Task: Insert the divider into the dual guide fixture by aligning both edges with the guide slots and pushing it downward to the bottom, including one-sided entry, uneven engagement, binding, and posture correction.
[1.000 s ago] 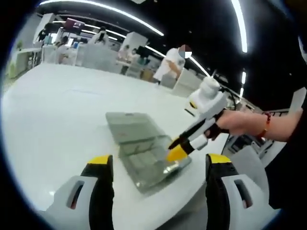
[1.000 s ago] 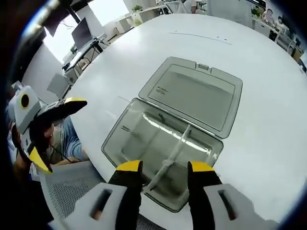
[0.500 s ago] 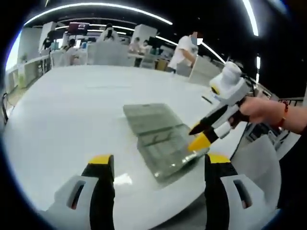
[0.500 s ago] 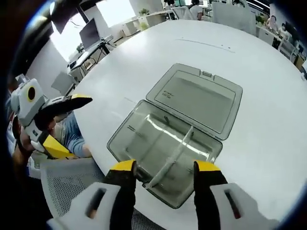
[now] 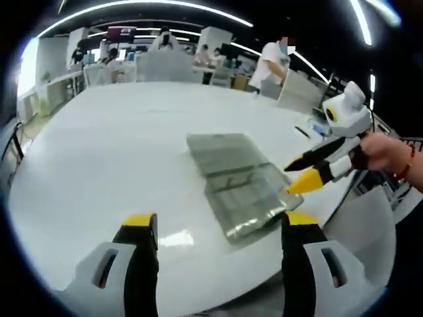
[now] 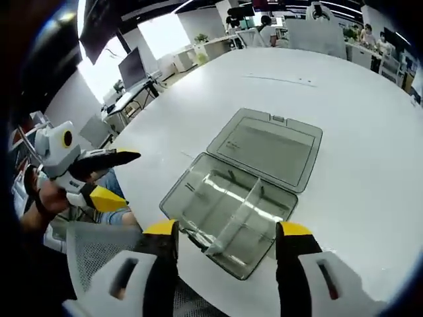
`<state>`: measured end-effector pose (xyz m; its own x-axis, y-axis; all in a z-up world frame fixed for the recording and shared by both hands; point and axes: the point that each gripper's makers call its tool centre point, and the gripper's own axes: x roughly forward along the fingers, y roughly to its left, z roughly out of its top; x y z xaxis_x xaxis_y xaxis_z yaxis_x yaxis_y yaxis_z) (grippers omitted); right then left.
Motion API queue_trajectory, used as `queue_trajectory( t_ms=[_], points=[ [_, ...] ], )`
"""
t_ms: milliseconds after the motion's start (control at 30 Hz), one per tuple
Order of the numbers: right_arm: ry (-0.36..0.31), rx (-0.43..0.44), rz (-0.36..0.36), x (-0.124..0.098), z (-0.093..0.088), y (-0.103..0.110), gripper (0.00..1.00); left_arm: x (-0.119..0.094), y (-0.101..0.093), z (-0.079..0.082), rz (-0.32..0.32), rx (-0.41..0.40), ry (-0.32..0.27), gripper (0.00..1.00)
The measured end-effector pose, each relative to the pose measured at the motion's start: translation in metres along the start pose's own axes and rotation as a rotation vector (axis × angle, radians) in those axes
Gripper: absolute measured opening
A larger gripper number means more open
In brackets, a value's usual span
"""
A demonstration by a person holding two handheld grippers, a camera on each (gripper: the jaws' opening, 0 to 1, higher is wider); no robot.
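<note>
A clear plastic box (image 6: 178,193) lies near the table's edge with its lid (image 6: 268,148) folded back flat. A clear divider (image 6: 238,212) stands across the box's base from wall to wall. My right gripper (image 6: 228,229) hovers open above the near end of the box and touches nothing. My left gripper (image 6: 125,178) comes in from the left, open and empty, well apart from the box. In the left gripper view the box (image 5: 241,195) lies ahead of my open left gripper (image 5: 219,221), and the right gripper (image 5: 294,177) hangs open at its right edge.
The box sits on a large white round table (image 6: 357,132), close to its rim. A grey mesh chair (image 6: 92,244) stands just below that rim. A hand (image 5: 390,152) holds the right gripper. People and desks (image 5: 165,63) fill the far background.
Both views have drawn back from the box. The right gripper's jaws have spread wider and risen away from the divider's near end. The divider stays in the box.
</note>
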<state>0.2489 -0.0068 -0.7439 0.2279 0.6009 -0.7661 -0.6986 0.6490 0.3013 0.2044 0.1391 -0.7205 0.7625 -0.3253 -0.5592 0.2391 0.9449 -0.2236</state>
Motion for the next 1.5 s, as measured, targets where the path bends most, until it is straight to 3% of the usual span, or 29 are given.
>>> queue_trajectory(
  t_ms=[367,500,633,700,1100,1267,1500],
  points=[
    [-0.025,0.003,0.034,-0.008,-0.012,0.003,0.55,0.001,0.016,-0.015,0.106,0.077,0.078,0.72],
    [-0.041,-0.003,0.036,-0.016,-0.011,0.002,0.55,0.002,0.018,-0.019,0.115,0.071,0.098,0.71],
    [-0.061,0.006,0.05,-0.025,-0.009,0.002,0.53,0.003,0.031,-0.022,0.191,0.106,0.128,0.71],
    [-0.07,0.006,0.054,-0.03,-0.008,0.002,0.54,0.003,0.035,-0.027,0.23,0.085,0.147,0.71],
    [-0.098,-0.005,0.072,-0.042,-0.006,0.0,0.52,0.011,0.032,-0.03,0.251,0.094,0.181,0.67],
    [-0.101,-0.001,0.077,-0.045,-0.009,-0.004,0.52,0.014,0.036,-0.039,0.264,0.09,0.247,0.63],
    [-0.121,0.018,0.087,-0.046,-0.01,-0.005,0.5,0.019,0.039,-0.047,0.252,0.078,0.295,0.62]
  ],
)
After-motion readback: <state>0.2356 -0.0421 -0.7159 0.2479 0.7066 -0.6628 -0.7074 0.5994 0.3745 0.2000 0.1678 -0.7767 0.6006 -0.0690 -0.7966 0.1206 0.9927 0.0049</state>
